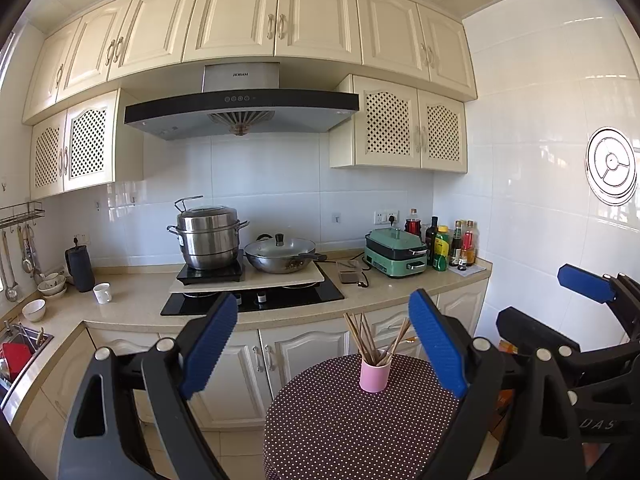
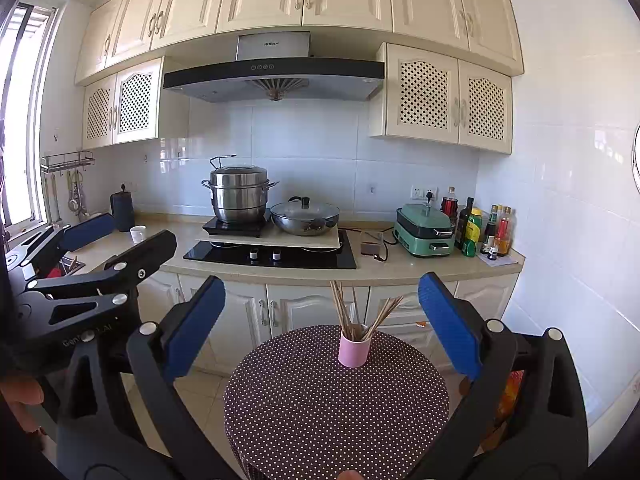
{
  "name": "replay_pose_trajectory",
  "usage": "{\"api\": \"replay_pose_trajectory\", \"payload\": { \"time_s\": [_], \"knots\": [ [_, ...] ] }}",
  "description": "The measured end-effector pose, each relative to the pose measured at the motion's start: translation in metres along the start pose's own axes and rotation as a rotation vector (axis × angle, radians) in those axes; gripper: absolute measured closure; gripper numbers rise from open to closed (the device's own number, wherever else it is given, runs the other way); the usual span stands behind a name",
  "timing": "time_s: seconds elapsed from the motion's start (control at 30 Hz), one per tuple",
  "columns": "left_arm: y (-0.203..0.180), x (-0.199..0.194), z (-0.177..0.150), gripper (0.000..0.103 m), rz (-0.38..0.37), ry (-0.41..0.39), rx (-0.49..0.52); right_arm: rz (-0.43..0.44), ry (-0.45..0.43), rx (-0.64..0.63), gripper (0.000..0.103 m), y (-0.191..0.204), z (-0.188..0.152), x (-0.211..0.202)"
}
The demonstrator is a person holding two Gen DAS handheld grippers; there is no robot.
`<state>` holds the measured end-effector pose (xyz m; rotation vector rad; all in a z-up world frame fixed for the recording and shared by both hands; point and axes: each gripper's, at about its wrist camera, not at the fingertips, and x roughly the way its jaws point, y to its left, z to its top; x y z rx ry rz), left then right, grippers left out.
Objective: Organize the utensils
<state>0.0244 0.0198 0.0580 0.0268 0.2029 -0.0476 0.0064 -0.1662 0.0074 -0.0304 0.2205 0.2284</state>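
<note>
A pink cup stands upright at the far side of a round table with a dark dotted cloth. Several wooden chopsticks stand in the cup, fanned out. My left gripper is open and empty, held above the table's near side. My right gripper is open and empty too, also short of the cup. In the left wrist view the right gripper shows at the right edge; in the right wrist view the left gripper shows at the left.
A kitchen counter runs behind the table with a black hob, steel steamer pot, wok, green electric cooker and bottles. A sink is at the left. White tiled wall stands right.
</note>
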Motion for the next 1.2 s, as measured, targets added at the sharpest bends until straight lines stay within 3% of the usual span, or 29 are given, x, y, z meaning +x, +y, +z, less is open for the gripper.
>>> {"api": "replay_pose_trajectory", "payload": {
  "time_s": [0.67,1.2],
  "knots": [
    [0.002,0.004,-0.002,0.017,-0.001,0.014,0.000,-0.006,0.010,0.002,0.008,0.001,-0.010,0.001],
    [0.009,0.023,-0.008,0.017,-0.002,0.069,-0.015,0.003,0.051,0.012,0.008,0.002,-0.015,0.015]
  ]
}}
